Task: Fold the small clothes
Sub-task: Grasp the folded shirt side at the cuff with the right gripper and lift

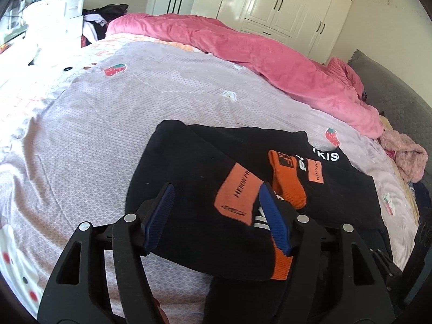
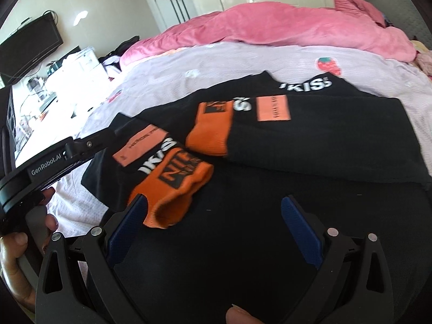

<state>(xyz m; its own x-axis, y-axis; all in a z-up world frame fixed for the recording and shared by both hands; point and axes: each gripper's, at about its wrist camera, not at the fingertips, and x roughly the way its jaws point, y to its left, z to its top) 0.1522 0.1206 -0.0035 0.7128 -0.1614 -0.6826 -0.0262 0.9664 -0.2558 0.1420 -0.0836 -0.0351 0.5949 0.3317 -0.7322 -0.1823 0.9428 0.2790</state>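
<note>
1. Bedroom setting: the work surface is a bed (image 1: 81, 124) under a lilac strawberry-print sheet, with white wardrobes (image 1: 272, 2) behind it at 12 o'clock.
2. Task item: a black garment (image 1: 189, 167) with orange patches and white lettering lies on the sheet, partly folded, both sleeves brought in over the body so that the two orange cuffs (image 2: 172, 186) sit just beside each other near the middle.
3. Left gripper (image 1: 216, 216): jaws spread, nothing pinched; the sleeve with the large orange patch lies between and under them, pads not pressing on it.
4. Right gripper (image 2: 216, 229): jaws spread wide over bare black cloth, nothing pinched; the near cuff touches or sits just beside its left pad.
5. Hazard: with both sets of jaws free, the sleeves lie loose. In my judgement, a jaw dragged across them could catch a cuff and pull the fold open.
6. Hazard: a grasp taken on the body panel may gather only the top layer, leaving the layers skewed.
7. Hazard: the garment's near hem hangs at or over the bed's near edge; a pull towards 6 o'clock could slide it off.
8. Open room: bare sheet from 9 to 12 o'clock.
9. Limits: pink quilt (image 1: 270, 62) from 12 to 2 o'clock; pink fleece bundle (image 1: 405, 156) at 3 o'clock.
</note>
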